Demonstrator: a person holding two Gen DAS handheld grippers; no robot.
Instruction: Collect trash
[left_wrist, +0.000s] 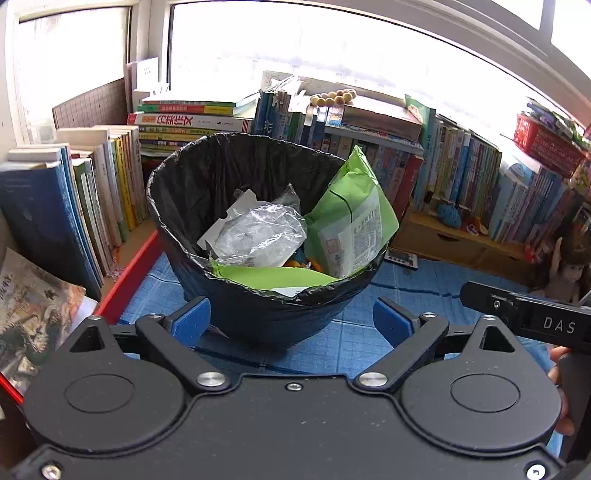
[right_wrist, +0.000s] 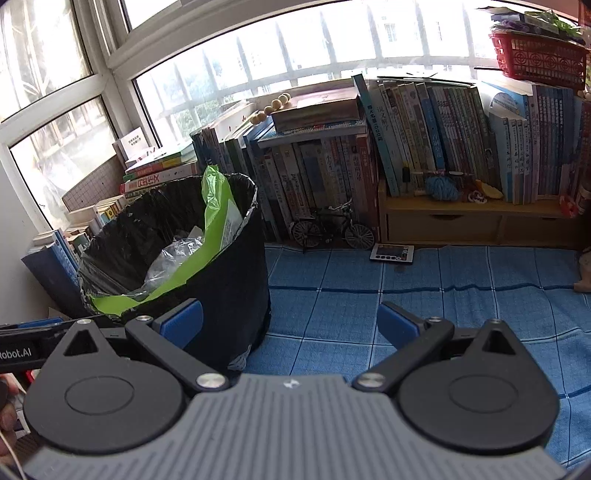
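1. While both of your hand-held grippers hover empty, the left hand-held gripper has its blue pads spread wide with nothing between them, and the right hand-held gripper is spread just as wide and also holds nothing.
2. Straight ahead of the left hand-held gripper, just beyond its pads, stands the trash bin, lined with a black bag. From the right hand-held gripper it sits ahead and to the left, near the left pad.
3. Inside the bin lie a crumpled clear plastic wrapper and a green package.
4. The green package leans against the bin's far right wall as seen from the left hand-held gripper. Its long axis runs steeply upward, and its top corner points up past the rim.
5. Risk: that protruding package could tip out if a pad knocks it or the bin is jostled.
6. Risk: the bin looks light, so a push from either hand-held gripper could slide or topple it on the blue cloth.
7. No loose trash is visible on the cloth near the right hand-held gripper; only a small remote control lies well ahead.
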